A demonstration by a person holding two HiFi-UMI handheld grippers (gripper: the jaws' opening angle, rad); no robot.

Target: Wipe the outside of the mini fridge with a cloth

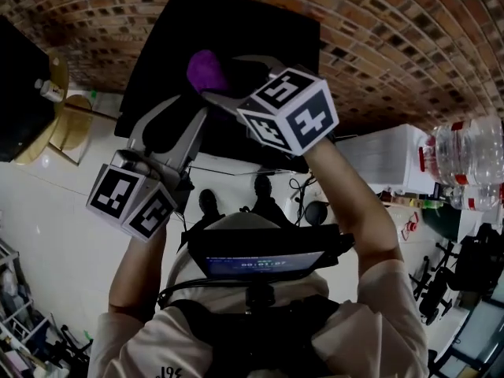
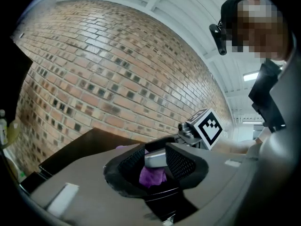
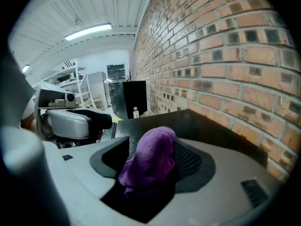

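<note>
I look steeply down past my raised arms at a black mini fridge standing against a red brick wall on the far side, with pale floor tiles below and to the left. Both tools are held up over the fridge's flat dark top. My right hand-held gripper points down at an angle toward that top, its marker cube facing the camera. Its jaws stand wide apart, and a bunched purple cloth sits between them. In the right gripper view the cloth leans on the right-hand jaw's ribbed pad, with a dark gap open on its left side (so it is resting there, not squeezed). The fridge top shows just beyond it, running along the wall. My left hand-held gripper is to the left and nearer, pointing level toward the right one. Its jaws are partly open with nothing held. In the left gripper view, through the gap between those jaws, I see a grey jaw of the other tool and the purple cloth just under it. I cannot tell whether the left jaws touch either one.
</note>
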